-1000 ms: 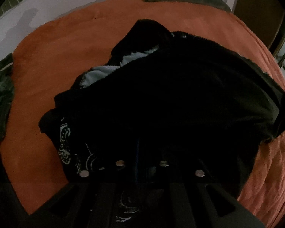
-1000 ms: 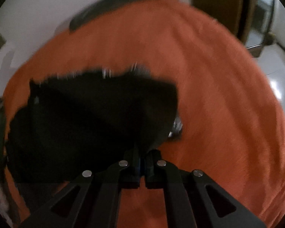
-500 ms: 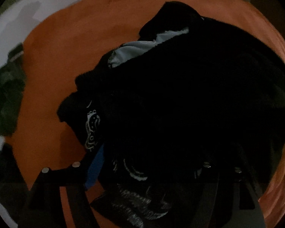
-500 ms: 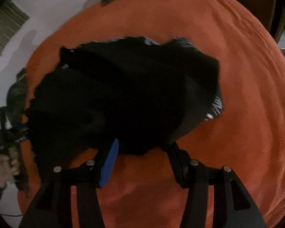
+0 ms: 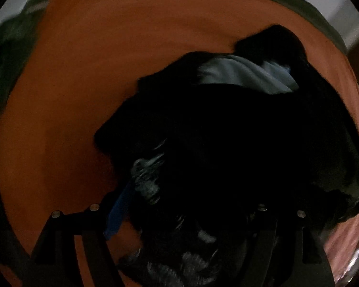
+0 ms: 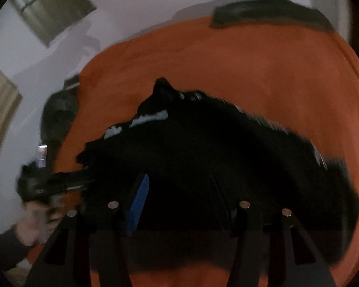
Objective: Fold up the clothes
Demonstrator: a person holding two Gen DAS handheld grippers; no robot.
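Release is the change here: a second ago both grippers were pinched shut on the black garment [image 5: 239,148], and now both stand released. The left gripper [image 5: 186,217] has its jaws wide apart, with the cloth bunched loosely between and ahead of them, no pad pressing on it. The right gripper [image 6: 179,196] has its jaws parted about halfway; the dark cloth [image 6: 215,157] lies under and just beyond them, free of the pads as far as the blurred frame shows. The garment now rests in a rough heap on the orange bed [image 5: 88,76], a pale lining [image 5: 246,74] showing at its far edge from the left gripper. In the right view the person's hand [image 6: 36,224] carries the left gripper off to that gripper's left, beside the cloth. I judge that one fold has just been laid down. The heap looks uneven, so fresh grasps at the edges probably come next.
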